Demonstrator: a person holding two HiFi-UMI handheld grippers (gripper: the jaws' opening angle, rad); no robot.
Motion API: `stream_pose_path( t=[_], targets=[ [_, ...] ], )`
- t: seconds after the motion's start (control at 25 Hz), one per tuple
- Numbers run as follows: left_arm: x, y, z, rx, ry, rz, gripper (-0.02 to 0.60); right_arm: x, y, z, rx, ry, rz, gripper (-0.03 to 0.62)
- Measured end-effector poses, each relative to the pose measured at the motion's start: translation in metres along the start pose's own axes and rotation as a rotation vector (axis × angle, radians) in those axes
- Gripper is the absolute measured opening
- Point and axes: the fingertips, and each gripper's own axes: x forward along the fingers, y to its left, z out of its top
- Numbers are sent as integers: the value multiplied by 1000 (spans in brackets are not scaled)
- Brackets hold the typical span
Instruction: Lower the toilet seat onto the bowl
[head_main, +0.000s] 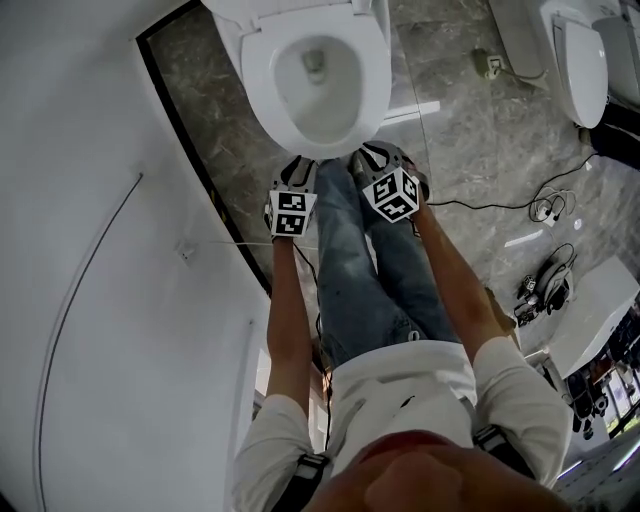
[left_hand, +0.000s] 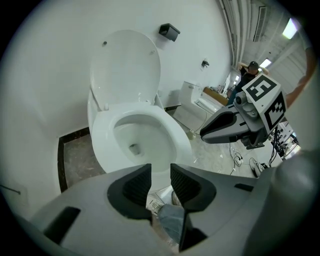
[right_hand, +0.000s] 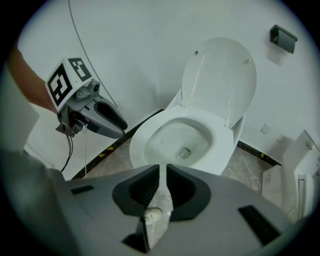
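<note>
2 empty: L tongs, R tongs, before toilet bowl.

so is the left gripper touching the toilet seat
Apart. In the right gripper view the left gripper hangs in the air beside the toilet seat, a clear gap between them.

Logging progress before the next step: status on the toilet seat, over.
Left claw open, empty; right claw barely parted, empty. Toilet seat flat on bowl, lid upright. Nothing in the way.
</note>
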Motion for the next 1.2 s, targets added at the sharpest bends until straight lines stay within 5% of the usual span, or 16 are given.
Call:
stream_pose_path(
  t=[0.56,1.2],
  targets=[
    [-75,-4,110,100,-214,65,56,-73,-32,87,10,-185,-78,41],
    [-171,-25,200,151,-408,145,32,-174,-46,178,-19,-396,-127,31]
  ],
)
